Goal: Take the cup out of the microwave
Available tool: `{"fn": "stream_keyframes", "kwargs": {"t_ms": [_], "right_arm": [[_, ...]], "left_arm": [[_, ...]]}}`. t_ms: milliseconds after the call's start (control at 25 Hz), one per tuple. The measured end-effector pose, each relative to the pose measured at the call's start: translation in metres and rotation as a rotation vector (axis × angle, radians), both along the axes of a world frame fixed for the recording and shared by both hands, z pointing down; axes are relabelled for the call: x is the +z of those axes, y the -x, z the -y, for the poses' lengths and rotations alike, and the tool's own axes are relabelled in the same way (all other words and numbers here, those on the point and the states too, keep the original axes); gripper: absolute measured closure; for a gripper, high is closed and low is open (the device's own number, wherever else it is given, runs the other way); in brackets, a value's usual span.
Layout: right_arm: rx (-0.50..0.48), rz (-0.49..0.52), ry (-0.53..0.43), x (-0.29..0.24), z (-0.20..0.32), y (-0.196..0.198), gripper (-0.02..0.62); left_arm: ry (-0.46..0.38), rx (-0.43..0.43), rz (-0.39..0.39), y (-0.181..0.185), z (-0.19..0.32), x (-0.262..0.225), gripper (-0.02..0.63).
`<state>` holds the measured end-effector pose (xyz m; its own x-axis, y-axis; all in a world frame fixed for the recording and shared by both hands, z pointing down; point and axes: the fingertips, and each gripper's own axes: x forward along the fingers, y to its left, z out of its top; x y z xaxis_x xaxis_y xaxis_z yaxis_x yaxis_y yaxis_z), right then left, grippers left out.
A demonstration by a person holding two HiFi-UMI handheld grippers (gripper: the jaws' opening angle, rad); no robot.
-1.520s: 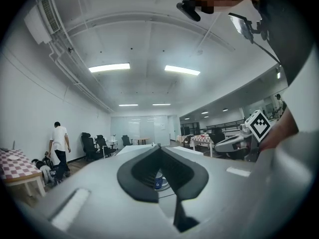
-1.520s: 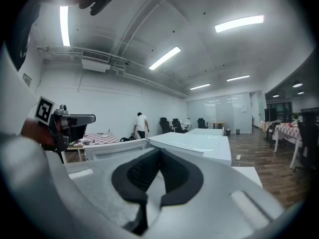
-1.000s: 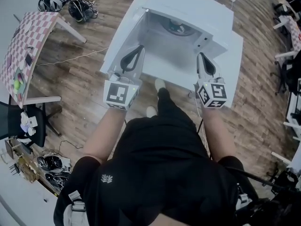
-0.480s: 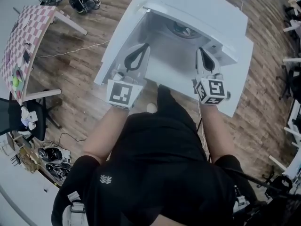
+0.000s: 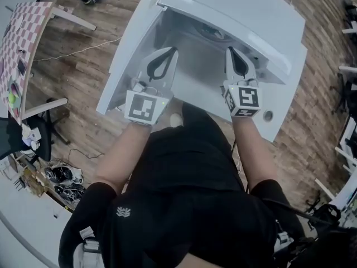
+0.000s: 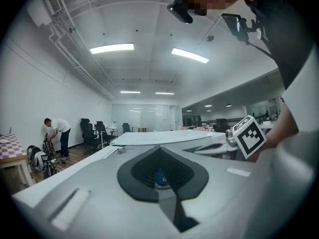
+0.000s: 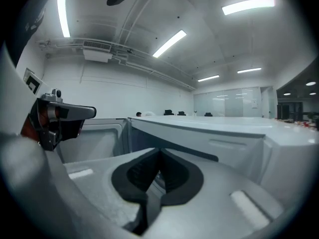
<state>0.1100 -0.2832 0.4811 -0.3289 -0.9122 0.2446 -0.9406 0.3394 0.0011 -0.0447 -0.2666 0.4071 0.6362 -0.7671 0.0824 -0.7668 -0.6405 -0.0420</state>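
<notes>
A white microwave (image 5: 245, 13) stands in front of me, and its door (image 5: 131, 52) is swung open to the left. Deep in the cavity a dark round shape (image 5: 213, 33) shows, likely the cup, mostly hidden under the microwave's top. My left gripper (image 5: 172, 50) is shut and empty at the left side of the opening. My right gripper (image 5: 230, 49) is shut and empty at the right side. In the left gripper view the jaws (image 6: 159, 148) meet, and a small blue thing (image 6: 160, 179) shows through the hollow behind them. In the right gripper view the jaws (image 7: 159, 151) meet before the cavity.
A table with a checkered cloth (image 5: 22, 38) stands at the left over a wooden floor (image 5: 72, 77). Cables and gear (image 5: 61, 183) lie at the lower left. Desks and chairs line the right edge (image 5: 348, 66). A person (image 6: 59, 133) stands far off at the wall.
Both grippers have gone forward and down to the microwave's opening, still shut. The microwave now looks larger and nearer in the head view.
</notes>
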Motion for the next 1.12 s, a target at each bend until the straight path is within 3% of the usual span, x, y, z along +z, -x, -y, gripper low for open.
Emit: {"fn": "stream_keyframes", "kwargs": {"t_ms": [280, 520, 640, 920, 1120], "right_arm": [[-0.017, -0.015, 0.022, 0.037, 0.035, 0.001, 0.584], [-0.013, -0.029, 0.012, 0.060, 0.062, 0.006, 0.527], [-0.014, -0.034, 0.018, 0.067, 0.068, 0.006, 0.483], [-0.043, -0.043, 0.035, 0.082, 0.082, 0.014, 0.315], [-0.036, -0.027, 0.040, 0.089, 0.095, 0.016, 0.279]], "left_arm": [[0.019, 0.003, 0.026, -0.016, 0.035, 0.024, 0.603], [0.038, 0.008, 0.044, -0.015, 0.055, 0.046, 0.602], [0.054, 0.003, 0.045, -0.015, 0.058, 0.052, 0.603], [0.067, 0.004, 0.044, -0.018, 0.068, 0.062, 0.601], [0.075, 0.002, 0.043, -0.019, 0.076, 0.067, 0.601]]}}
